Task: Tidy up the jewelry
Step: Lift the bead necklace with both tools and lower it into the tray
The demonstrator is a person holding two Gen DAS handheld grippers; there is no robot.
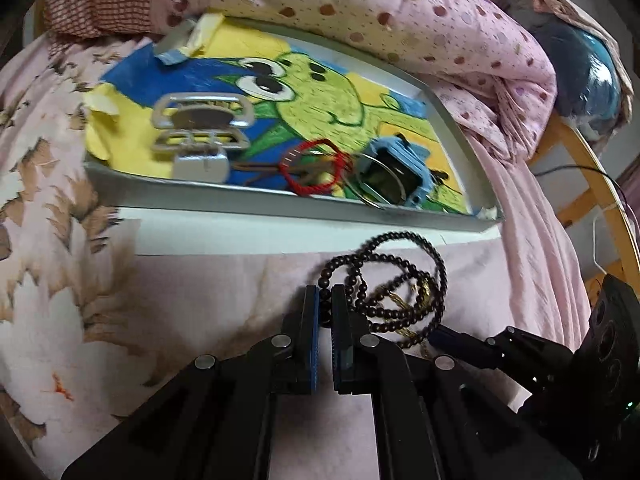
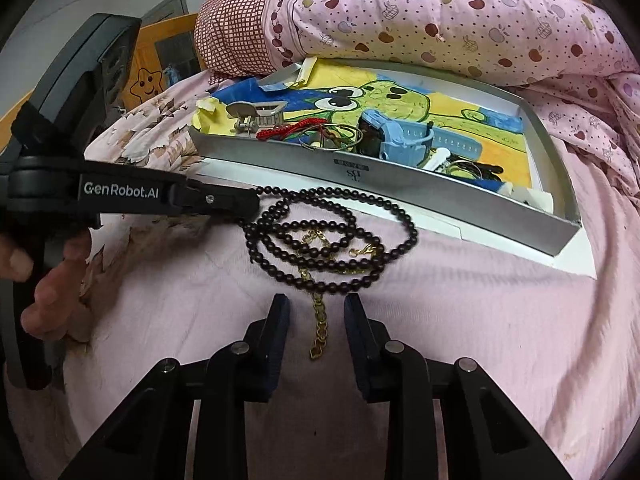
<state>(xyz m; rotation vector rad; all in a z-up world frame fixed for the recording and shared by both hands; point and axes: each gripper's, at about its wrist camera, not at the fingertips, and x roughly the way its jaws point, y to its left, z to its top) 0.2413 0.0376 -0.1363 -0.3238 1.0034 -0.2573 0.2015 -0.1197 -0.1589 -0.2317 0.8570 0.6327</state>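
Note:
A dark bead necklace [image 2: 332, 236] lies coiled on the pink bedsheet in front of a grey tray [image 2: 400, 184]; it also shows in the left wrist view [image 1: 400, 280]. A gold chain [image 2: 320, 320] lies under and below it. My left gripper [image 1: 325, 300] is shut on a strand of the bead necklace at its left end, seen from the side in the right wrist view [image 2: 254, 202]. My right gripper [image 2: 316, 312] is open, its fingers on either side of the gold chain's tail. The tray holds a red bracelet [image 1: 314, 172], a grey clip [image 1: 202, 128], wire rings and a blue watch [image 1: 394, 172].
The tray [image 1: 280, 204] is lined with a frog drawing and sits on a white board. A pink dotted quilt [image 2: 440, 16] piles up behind it. A wooden bed frame [image 1: 592, 184] stands at the right edge. A hand [image 2: 48, 280] holds the left gripper's handle.

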